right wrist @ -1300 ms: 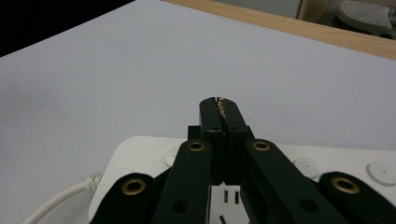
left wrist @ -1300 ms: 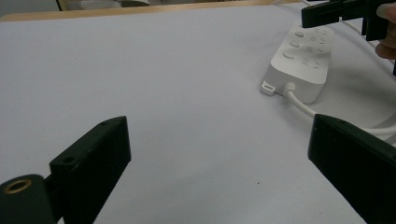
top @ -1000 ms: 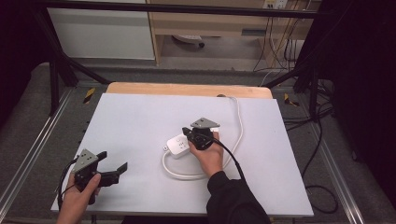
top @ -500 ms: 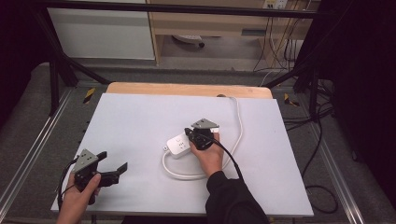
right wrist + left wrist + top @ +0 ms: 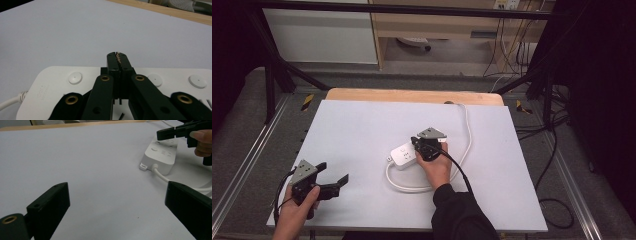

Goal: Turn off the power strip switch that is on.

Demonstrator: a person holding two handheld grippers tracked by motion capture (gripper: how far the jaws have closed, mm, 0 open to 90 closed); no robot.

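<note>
A white power strip (image 5: pixel 403 156) with round buttons lies near the table's middle; it also shows in the left gripper view (image 5: pixel 160 155) and the right gripper view (image 5: pixel 50 82). My right gripper (image 5: pixel 417 143) is shut, jaws pressed together with nothing between them, reaching low over the strip's top (image 5: pixel 117 57). Whether it touches the strip I cannot tell. My left gripper (image 5: pixel 333 172) rests near the front left corner, open and empty (image 5: pixel 117 191), pointing toward the strip. The right gripper (image 5: pixel 161 134) hovers over the strip in that view too.
The strip's white cord (image 5: pixel 412 188) loops toward the front, then runs up the right side (image 5: pixel 469 131) to the table's back edge. The white table top (image 5: pixel 362 125) has a wooden strip (image 5: pixel 412 96) at the back. Metal rails flank both sides.
</note>
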